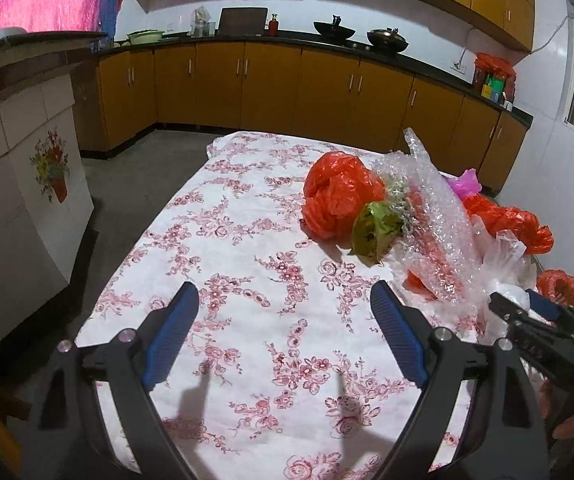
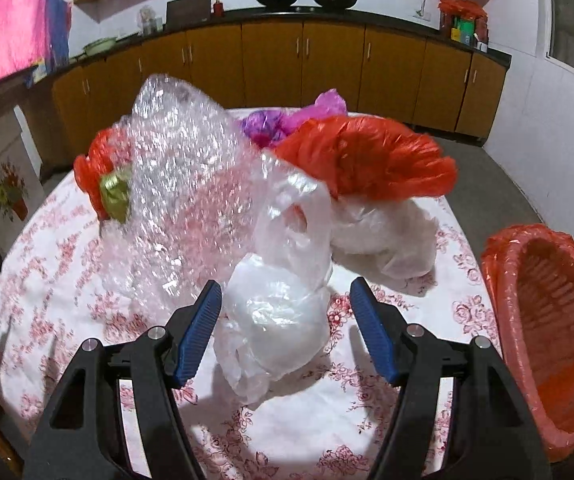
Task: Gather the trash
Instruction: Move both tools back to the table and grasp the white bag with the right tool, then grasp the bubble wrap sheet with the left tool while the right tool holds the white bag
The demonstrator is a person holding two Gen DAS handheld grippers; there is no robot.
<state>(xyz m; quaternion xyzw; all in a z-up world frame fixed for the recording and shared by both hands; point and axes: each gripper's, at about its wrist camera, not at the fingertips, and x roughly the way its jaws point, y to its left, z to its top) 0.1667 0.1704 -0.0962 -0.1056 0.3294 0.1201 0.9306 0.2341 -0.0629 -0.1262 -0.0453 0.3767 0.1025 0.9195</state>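
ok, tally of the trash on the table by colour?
Red-orange bags: 2, one and one
Clear/white bags: 2, near and far
Bubble wrap: 1
Purple-pink bag: 1
Green wrapper: 1
Total: 7 visible; more may be hidden in the pile.

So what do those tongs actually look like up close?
Both the left tongs and right tongs look alike: black plastic arms with triangular cut-outs, silver round bolts at the joints, and two fingers faced with ribbed blue pads. No cables or sleeves show.

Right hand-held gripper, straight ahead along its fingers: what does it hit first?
Probably the crumpled clear-white plastic bag, sitting between the open fingers of the right hand-held gripper on the floral tablecloth; depth unclear.
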